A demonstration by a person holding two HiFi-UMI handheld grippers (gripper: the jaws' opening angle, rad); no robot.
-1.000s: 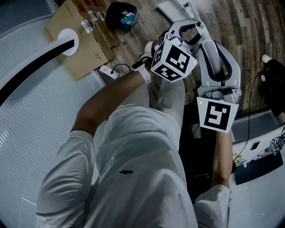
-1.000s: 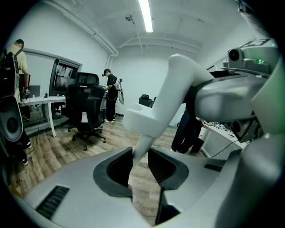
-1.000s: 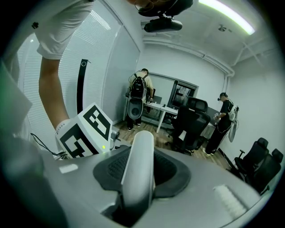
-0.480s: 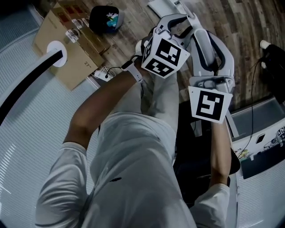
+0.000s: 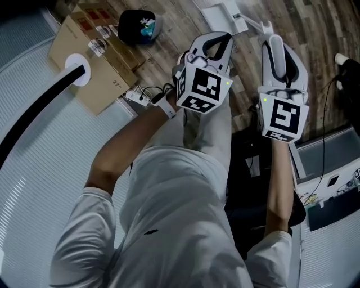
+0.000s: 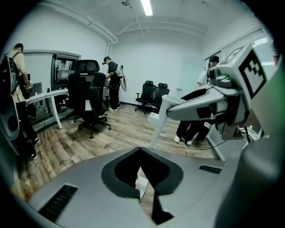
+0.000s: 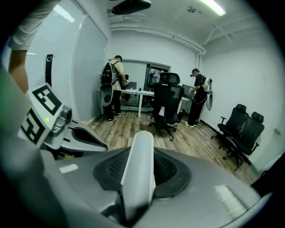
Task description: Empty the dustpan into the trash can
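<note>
The right gripper [image 7: 142, 173] is clamped on the white handle [image 7: 140, 142], which carries the dustpan [image 5: 220, 12] out ahead above the wooden floor [image 5: 315, 22]. The left gripper [image 6: 143, 178] has just closed its jaws on nothing and is free to assist.

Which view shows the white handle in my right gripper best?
Right gripper view: the white handle fills the centre, clamped between the jaws. Left gripper view shows it side-on; head view only a short stretch.

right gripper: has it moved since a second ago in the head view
Yes. The right gripper moved up the picture, away from the person: its marker cube was level with the grey box's corner and now sits above it.
</note>
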